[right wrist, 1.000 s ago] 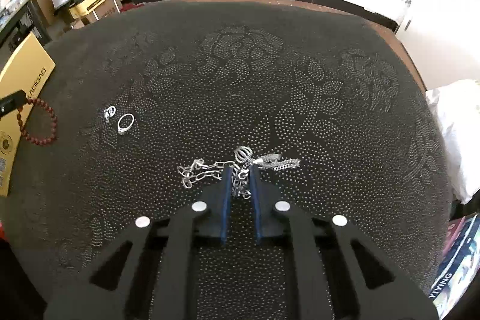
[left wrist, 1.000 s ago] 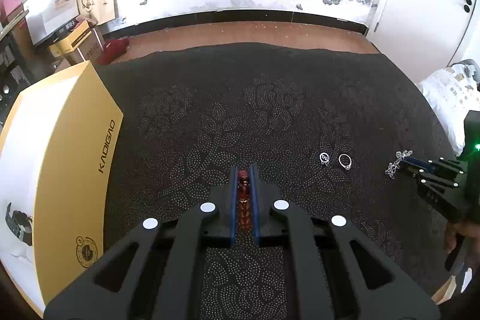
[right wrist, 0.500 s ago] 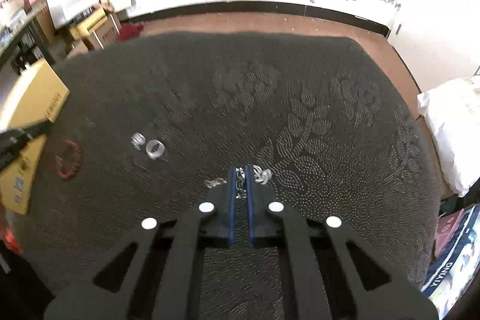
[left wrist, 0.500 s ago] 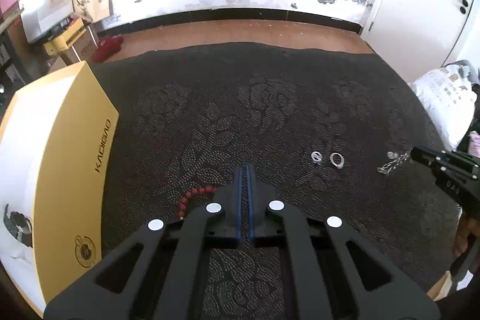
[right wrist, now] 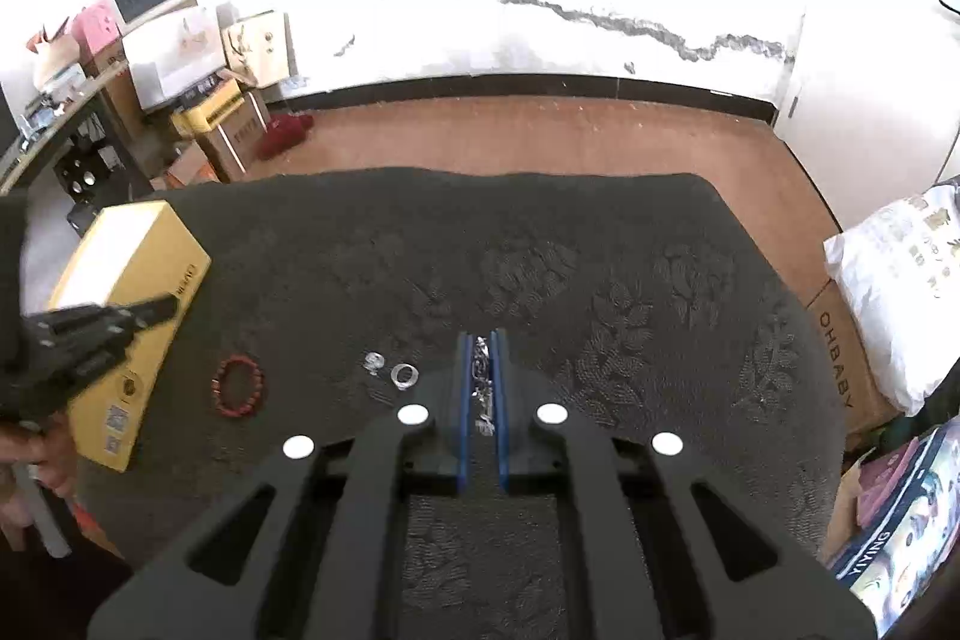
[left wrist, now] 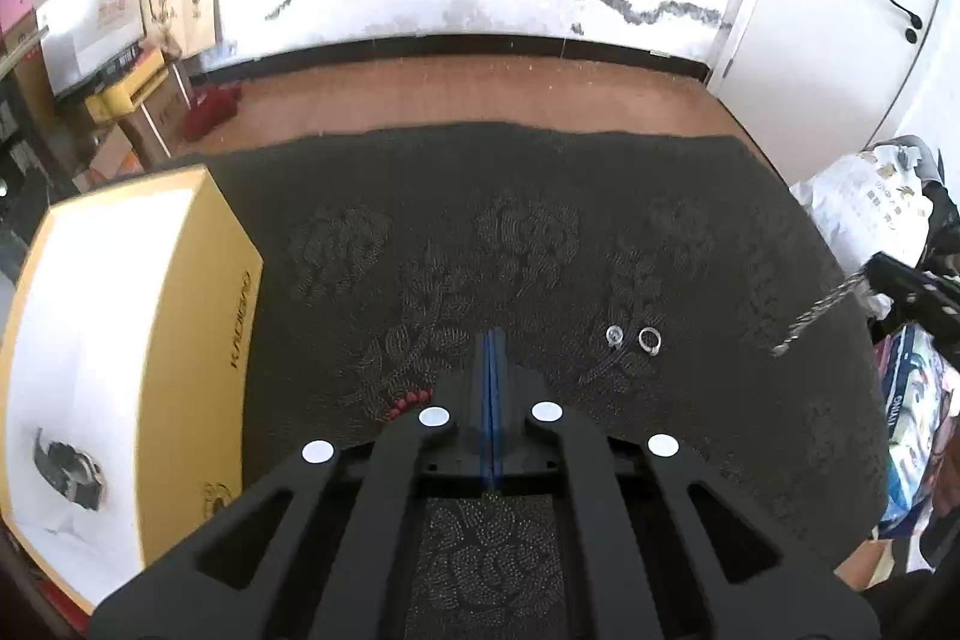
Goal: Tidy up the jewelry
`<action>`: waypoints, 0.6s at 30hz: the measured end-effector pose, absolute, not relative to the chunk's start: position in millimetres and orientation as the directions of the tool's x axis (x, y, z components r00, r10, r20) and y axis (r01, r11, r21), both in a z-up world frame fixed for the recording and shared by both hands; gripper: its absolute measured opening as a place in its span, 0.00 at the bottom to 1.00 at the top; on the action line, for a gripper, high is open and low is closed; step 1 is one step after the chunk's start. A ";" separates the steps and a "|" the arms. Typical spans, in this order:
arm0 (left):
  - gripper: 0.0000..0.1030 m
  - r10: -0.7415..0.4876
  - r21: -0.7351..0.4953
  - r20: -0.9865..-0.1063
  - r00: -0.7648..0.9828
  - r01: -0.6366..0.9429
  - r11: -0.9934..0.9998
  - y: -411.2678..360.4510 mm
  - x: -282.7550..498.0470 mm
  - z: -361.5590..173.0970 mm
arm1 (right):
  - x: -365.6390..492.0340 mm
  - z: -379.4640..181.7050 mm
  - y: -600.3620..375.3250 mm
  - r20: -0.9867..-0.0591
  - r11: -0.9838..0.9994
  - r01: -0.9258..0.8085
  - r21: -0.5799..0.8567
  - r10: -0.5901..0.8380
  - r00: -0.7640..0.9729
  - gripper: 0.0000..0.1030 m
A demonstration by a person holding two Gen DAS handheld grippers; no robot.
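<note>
Right tool (right wrist: 480, 376) clamped on the silver chain (right wrist: 482, 382), lifted clear of the dark patterned counter (right wrist: 600, 250); seen from the left wrist view as a blurred strand (left wrist: 819, 313) dangling down-left from those jaws, long axis slanted. Left tool (left wrist: 492, 358) pressed fully together with nothing visible between the pads, raised above the counter. Red bead bracelet (right wrist: 239, 385) flat on the counter, just right of the yellow box (right wrist: 129, 292); only a few beads (left wrist: 410, 403) peeking out left of the left tool. Two small rings, one stone-set (right wrist: 373, 361), one plain (right wrist: 404, 375), side by side between bracelet and chain, right of the box. Left hand nearer to box and bracelet; right hand nearer to the rings. Box lid shut, contents not visible; no open container in either view. Destination for the chain not discernible; likely a carry leftward toward the box or the laid-out row.
</note>
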State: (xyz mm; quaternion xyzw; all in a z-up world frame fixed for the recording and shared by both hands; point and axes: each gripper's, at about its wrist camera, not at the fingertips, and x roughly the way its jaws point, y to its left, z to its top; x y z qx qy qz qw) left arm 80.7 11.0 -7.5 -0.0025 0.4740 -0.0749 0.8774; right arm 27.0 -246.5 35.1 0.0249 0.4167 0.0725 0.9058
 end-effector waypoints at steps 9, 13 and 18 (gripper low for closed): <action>0.88 -0.055 -0.019 -0.848 0.527 0.074 0.997 11.9 83.8 -74.9 | 25.8 14.6 -239.6 -0.777 0.985 -0.129 0.114 0.169 0.606 0.07; 0.88 -0.042 0.026 -0.859 0.511 0.124 0.992 3.2 80.5 -96.4 | 32.5 3.2 -240.9 -0.788 0.983 -0.136 0.126 0.182 0.589 0.07; 0.90 -0.009 0.022 -0.860 0.510 0.053 0.998 21.4 85.8 -118.4 | 39.3 -0.6 -241.4 -0.785 0.979 -0.147 0.141 0.201 0.586 0.07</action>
